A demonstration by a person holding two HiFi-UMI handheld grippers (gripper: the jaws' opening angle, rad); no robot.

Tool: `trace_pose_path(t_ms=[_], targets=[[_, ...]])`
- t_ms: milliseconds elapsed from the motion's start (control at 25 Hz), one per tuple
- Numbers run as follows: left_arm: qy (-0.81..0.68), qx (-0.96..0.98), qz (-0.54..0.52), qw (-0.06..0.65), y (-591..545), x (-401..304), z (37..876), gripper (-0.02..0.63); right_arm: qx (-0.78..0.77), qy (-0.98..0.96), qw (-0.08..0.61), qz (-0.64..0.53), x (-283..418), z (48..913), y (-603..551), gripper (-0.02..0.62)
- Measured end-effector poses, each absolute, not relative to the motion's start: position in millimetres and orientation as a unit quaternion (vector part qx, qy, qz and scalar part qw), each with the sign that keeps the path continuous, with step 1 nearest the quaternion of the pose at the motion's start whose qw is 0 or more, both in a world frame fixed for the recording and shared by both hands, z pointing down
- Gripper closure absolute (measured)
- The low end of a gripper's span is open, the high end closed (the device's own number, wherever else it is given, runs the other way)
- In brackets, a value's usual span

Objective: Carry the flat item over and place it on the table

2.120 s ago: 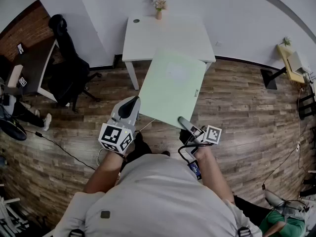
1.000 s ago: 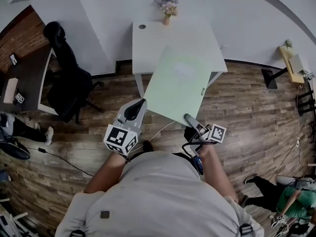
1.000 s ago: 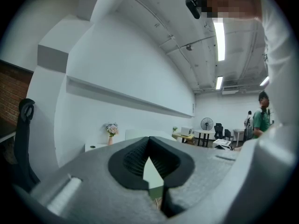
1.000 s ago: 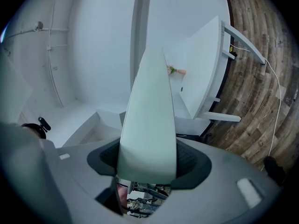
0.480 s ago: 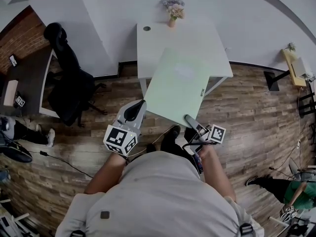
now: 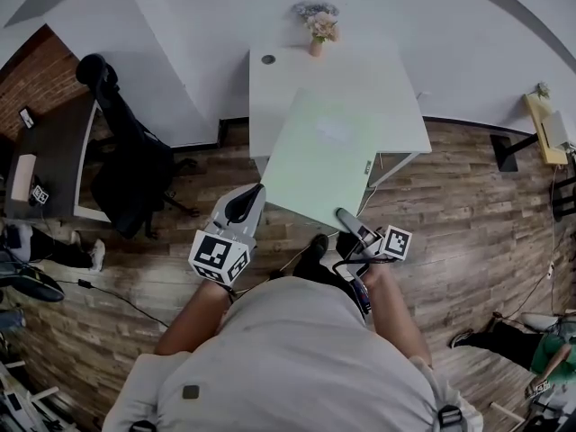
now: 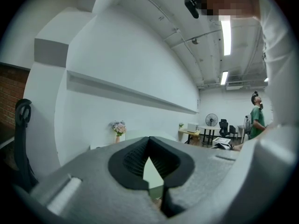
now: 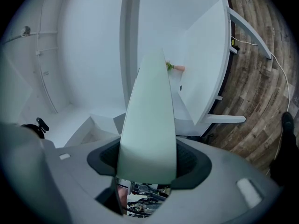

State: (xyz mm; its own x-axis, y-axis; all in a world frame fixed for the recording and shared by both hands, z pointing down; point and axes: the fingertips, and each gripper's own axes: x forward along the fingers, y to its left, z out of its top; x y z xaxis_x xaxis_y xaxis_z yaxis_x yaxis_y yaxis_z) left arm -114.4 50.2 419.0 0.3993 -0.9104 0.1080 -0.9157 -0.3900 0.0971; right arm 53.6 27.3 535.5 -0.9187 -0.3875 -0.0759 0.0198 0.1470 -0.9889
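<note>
Currently grips the pale green flat board along its near edge. Closes the left gripper on the near-left corner, jaws narrow on the thin edge. Closes the right gripper on the near-right corner, pads pressed on both faces. Holds the board above the wood floor, its far part overlapping the near edge of the white table in the head view; contact there cannot be told. Shows a flower vase at the table's far edge.
</note>
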Motion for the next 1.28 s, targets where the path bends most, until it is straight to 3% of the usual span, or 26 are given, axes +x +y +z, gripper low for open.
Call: trace_pose_path(t_ms=[880, 1280], targets=[[-0.555, 0.826, 0.022, 0.098, -158.9, -42.4, 438.2, 0.606, -0.122, 0.741, 0.121, -0.649, 125.7, 559.9, -164.2, 0.298], [-0.552, 0.826, 0.027, 0.106, -207.8, -52.8, 448.7, 0.606, -0.135, 0.729, 0.121, -0.66, 120.7, 574.8, -210.3, 0.296]])
